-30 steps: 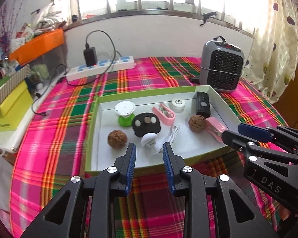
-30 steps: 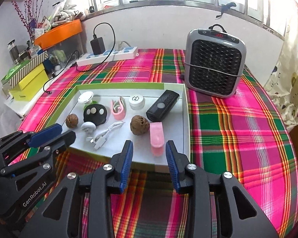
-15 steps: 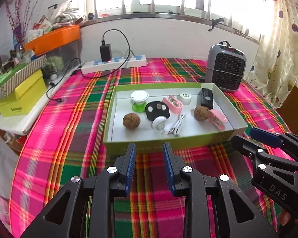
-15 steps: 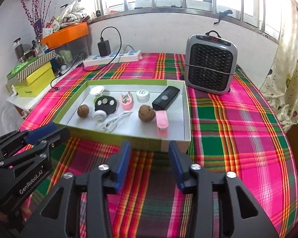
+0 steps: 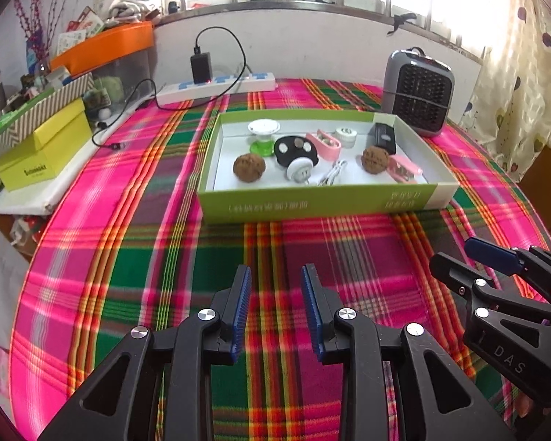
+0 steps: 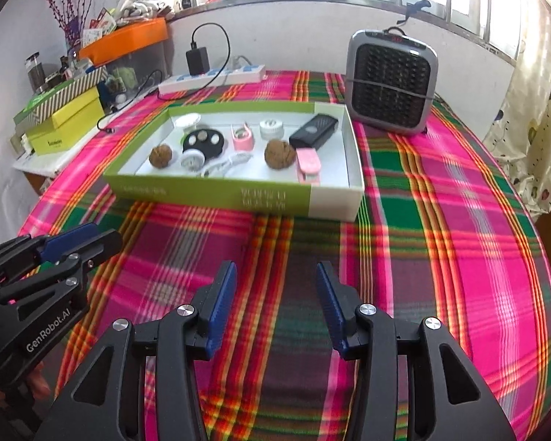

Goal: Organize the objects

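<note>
The small things all lie in the green box [image 5: 312, 204] at the counter's far middle, so little seems left; a stray reach could tip its light wall. The left claw [image 5: 275, 308] and right claw [image 6: 273, 305] are parted, empty, over bare cloth.

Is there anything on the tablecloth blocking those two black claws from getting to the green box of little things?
Nothing visible. Only bare plaid cloth lies between the left gripper, the right gripper and the shallow green cardboard box. Its near wall does stand in front of the trinkets, so they must be reached from above.
</note>
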`<state>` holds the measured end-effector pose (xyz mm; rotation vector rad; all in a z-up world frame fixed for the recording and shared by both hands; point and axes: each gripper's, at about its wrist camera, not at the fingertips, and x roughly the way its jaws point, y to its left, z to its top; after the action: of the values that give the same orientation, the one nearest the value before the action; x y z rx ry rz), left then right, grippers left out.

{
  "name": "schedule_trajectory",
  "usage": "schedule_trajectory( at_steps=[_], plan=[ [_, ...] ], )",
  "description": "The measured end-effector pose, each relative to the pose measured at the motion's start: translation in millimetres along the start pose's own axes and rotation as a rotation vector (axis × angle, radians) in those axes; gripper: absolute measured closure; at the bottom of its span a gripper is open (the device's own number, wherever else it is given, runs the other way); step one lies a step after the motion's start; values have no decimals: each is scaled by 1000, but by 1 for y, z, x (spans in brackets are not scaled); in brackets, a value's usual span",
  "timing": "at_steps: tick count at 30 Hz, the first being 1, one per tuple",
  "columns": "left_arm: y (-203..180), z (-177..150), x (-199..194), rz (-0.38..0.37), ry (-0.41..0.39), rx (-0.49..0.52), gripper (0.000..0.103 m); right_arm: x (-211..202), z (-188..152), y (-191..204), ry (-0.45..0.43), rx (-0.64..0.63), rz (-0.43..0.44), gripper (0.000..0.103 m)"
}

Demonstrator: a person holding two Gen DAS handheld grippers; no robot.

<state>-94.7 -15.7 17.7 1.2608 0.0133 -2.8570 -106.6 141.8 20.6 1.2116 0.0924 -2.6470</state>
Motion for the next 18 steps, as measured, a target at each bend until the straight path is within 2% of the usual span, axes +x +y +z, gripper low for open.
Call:
schedule_trajectory(
  at_steps=[18],
  plan=[
    [0,-24,0,2,35,-10,76,-3,-24,-3,32,6,-38,57]
  ],
)
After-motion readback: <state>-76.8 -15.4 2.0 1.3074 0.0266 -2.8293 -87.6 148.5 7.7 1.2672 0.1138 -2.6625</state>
